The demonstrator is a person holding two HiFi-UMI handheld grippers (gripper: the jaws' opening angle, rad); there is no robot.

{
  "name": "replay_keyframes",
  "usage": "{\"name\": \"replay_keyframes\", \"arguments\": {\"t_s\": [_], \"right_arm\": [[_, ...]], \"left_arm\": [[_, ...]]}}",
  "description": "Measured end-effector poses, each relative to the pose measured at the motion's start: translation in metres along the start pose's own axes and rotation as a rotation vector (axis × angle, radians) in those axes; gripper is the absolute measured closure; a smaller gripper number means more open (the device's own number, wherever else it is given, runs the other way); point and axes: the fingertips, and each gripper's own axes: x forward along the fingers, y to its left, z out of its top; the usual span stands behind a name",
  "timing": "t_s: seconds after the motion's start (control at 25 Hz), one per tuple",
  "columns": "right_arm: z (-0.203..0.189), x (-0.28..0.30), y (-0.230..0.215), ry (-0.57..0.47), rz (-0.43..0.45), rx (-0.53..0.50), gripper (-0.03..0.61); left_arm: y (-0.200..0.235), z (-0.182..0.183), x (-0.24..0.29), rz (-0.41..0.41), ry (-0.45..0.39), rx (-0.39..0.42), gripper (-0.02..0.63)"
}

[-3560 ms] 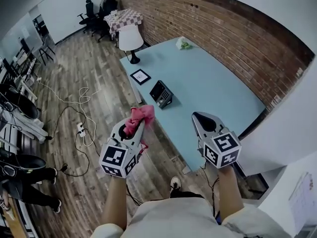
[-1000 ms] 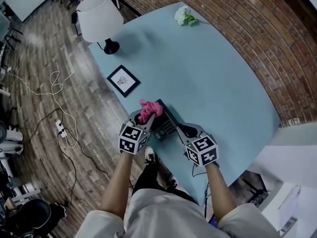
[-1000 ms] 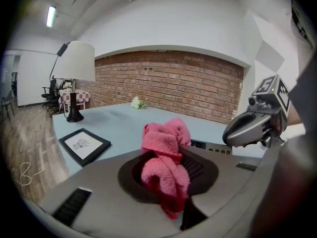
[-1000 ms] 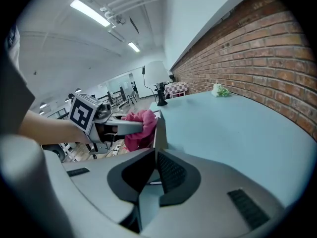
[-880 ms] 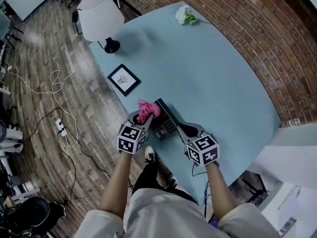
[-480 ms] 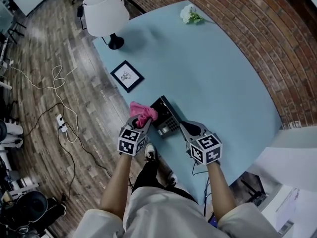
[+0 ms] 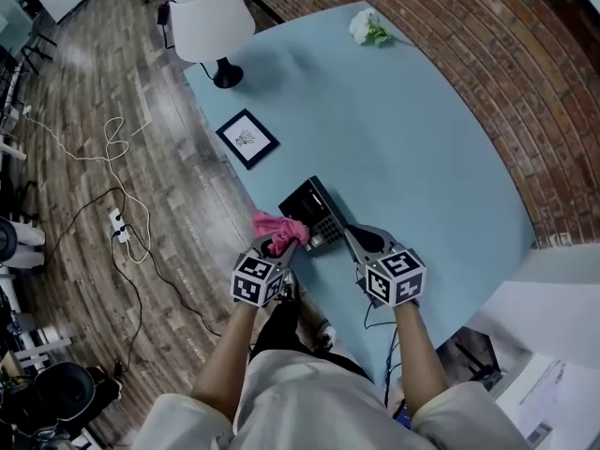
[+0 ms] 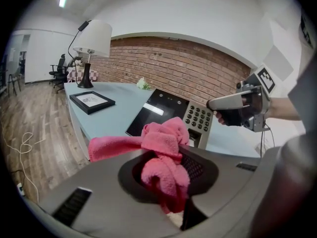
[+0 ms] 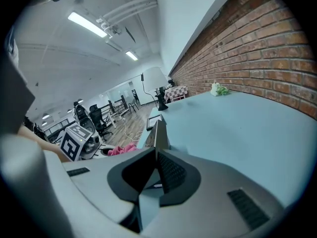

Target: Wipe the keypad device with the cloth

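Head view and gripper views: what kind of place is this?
Probably an open-plan office or lab: office chairs on a wood floor, ceiling strip lights, a brick wall, and a blue table carrying a lamp.

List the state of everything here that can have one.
left gripper: shut on the pink cloth
pink cloth: bunched, by the keypad device's near corner
right gripper: shut, tip at the device's edge
keypad device: on the table, screen dark
lamp: upright, lit or not unclear
picture frame: lying flat, face up
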Motion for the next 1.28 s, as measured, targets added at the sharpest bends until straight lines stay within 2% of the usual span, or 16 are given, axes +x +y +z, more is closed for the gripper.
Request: {"name": "replay_keyframes", "arguments": {"t_s": [0.16, 0.44, 0.8, 1.04, 1.28], "right_arm": [[0.000, 0.000, 0.001, -0.004, 0.020, 0.012, 0.534], [-0.001, 0.001, 0.001, -0.011, 0.032, 0.017, 0.537], [0.000, 0.001, 0.002, -0.004, 0.066, 0.027, 0.540], [-0.001, 0.001, 0.002, -0.010, 0.081, 0.023, 0.540], [0.001, 0.000, 0.003, -0.028, 0.106, 0.026, 0.540]], "left_arm": [[-0.020, -0.008, -0.002, -0.038, -0.004, -0.048, 0.508], [-0.046, -0.005, 0.000, -0.082, -0.022, -0.075, 0.511], [-0.061, 0.016, 0.002, -0.115, -0.035, -0.041, 0.522], [-0.070, 0.033, 0.001, -0.134, -0.065, 0.017, 0.522], [-0.067, 0.057, 0.011, -0.093, -0.086, 0.066, 0.522]]}}
